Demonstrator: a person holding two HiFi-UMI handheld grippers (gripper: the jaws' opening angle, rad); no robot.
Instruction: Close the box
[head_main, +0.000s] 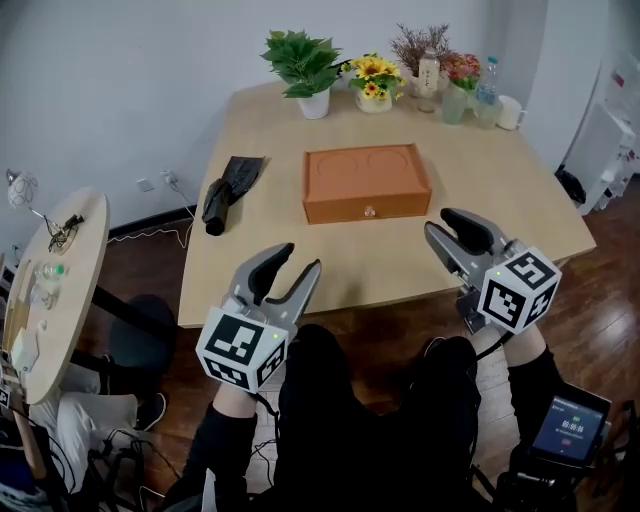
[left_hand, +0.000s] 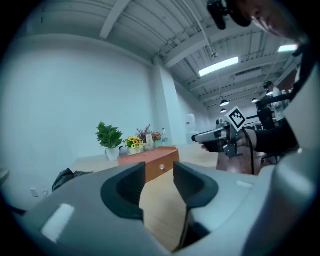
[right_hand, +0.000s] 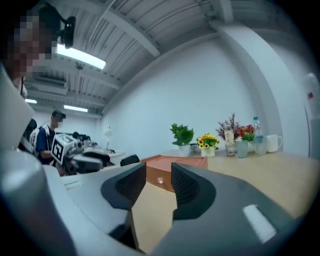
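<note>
The orange-brown box (head_main: 366, 183) lies flat in the middle of the pale wooden table (head_main: 500, 200), its lid down and a small round clasp (head_main: 369, 211) on the near side. Both grippers hover over the table's near edge, short of the box. My left gripper (head_main: 300, 262) is in front of the box and to its left, my right gripper (head_main: 440, 224) in front and to its right. Each stands open with a narrow gap and nothing between its jaws. The left gripper (left_hand: 159, 175) points at the box (left_hand: 150, 162). So does the right gripper (right_hand: 158, 175), with the box (right_hand: 172, 167) straight ahead.
A black folded object (head_main: 230, 190) lies left of the box. Potted plants (head_main: 305, 65), flowers (head_main: 375, 82), a bottle (head_main: 487, 85) and a white cup (head_main: 511, 112) line the far edge. A round side table (head_main: 60, 280) stands at left; a small screen (head_main: 570, 425) lies low right.
</note>
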